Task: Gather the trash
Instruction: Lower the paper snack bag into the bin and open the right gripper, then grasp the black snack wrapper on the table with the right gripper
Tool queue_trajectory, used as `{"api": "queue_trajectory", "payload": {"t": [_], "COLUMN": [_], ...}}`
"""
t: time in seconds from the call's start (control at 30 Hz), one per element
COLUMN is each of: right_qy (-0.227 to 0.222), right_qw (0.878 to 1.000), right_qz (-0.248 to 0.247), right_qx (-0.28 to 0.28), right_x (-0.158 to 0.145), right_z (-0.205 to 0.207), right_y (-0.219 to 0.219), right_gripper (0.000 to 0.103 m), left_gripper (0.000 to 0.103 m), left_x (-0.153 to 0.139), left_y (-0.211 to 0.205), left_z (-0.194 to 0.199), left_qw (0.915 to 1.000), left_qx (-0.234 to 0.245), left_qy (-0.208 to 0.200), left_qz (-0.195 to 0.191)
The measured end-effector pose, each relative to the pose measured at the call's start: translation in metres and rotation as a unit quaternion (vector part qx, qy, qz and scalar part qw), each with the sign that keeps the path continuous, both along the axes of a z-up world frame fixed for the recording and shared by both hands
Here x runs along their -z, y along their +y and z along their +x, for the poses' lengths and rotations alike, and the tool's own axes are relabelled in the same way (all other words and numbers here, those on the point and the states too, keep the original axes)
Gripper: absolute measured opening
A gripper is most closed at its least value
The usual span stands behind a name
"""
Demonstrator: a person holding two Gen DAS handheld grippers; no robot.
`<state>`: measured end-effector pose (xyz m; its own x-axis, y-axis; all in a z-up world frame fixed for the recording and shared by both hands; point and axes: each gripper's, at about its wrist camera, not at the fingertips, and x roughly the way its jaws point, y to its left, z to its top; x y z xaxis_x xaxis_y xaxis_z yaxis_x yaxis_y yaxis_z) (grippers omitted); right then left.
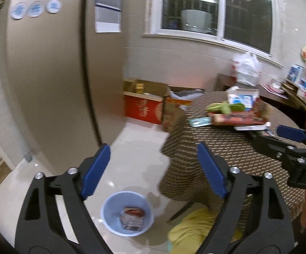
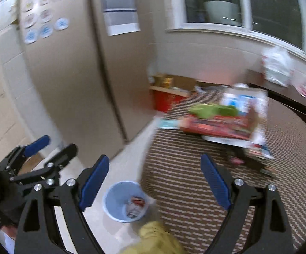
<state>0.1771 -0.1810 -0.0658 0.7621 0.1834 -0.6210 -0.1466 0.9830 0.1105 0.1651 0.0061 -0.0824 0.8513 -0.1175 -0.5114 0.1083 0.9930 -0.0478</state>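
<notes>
A light blue bin [image 1: 127, 212] stands on the white floor beside the table, with a crumpled red and white package [image 1: 133, 218] in it. In the right wrist view the same bin [image 2: 124, 201] shows between the fingers. My left gripper [image 1: 153, 169] is open above the bin and floor, nothing between its blue pads. My right gripper [image 2: 155, 181] is open over the table edge, also empty. On the round table [image 1: 227, 148] lie a red flat box [image 1: 239, 118], green pieces [image 1: 227, 106], a blue and white carton [image 1: 241, 99] and a small teal packet [image 1: 199, 122].
A tall beige fridge [image 1: 58, 74] stands to the left. Red and brown cardboard boxes [image 1: 144, 108] sit on the floor under the window. A yellow cushioned stool [image 1: 193, 228] stands by the table. A white plastic bag [image 1: 247, 69] rests on a dark side table.
</notes>
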Motion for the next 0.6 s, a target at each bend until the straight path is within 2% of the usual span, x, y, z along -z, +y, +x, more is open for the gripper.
{"api": "queue_trajectory", "payload": {"t": [0.07, 0.23, 0.4, 0.47, 0.6], "right_qy": [0.003, -0.005, 0.043, 0.063, 0.098], "right_qw": [0.999, 0.994, 0.993, 0.989, 0.989], "right_qz": [0.004, -0.012, -0.022, -0.050, -0.061], "right_qx": [0.037, 0.108, 0.107, 0.124, 0.093], "right_x": [-0.001, -0.001, 0.024, 0.039, 0.064], "right_z": [-0.008, -0.022, 0.001, 0.017, 0.041], "right_y": [-0.028, -0.099, -0.141, -0.148, -0.145], "right_gripper": [0.087, 0.087, 0.087, 0.087, 0.087], "left_gripper": [0.085, 0.088, 0.089, 0.089, 0.090], "left_x": [0.000, -0.002, 0.007, 0.013, 0.026], "left_y": [-0.018, -0.058, -0.091, -0.104, -0.120], "left_z": [0.003, 0.012, 0.032, 0.040, 0.051], "left_qw": [1.0000, 0.9993, 0.9955, 0.9937, 0.9905], "left_qx": [-0.003, 0.035, 0.073, 0.083, 0.097], "left_qy": [-0.001, 0.010, 0.049, 0.064, 0.089], "left_qz": [0.000, -0.004, -0.036, -0.038, -0.040]}}
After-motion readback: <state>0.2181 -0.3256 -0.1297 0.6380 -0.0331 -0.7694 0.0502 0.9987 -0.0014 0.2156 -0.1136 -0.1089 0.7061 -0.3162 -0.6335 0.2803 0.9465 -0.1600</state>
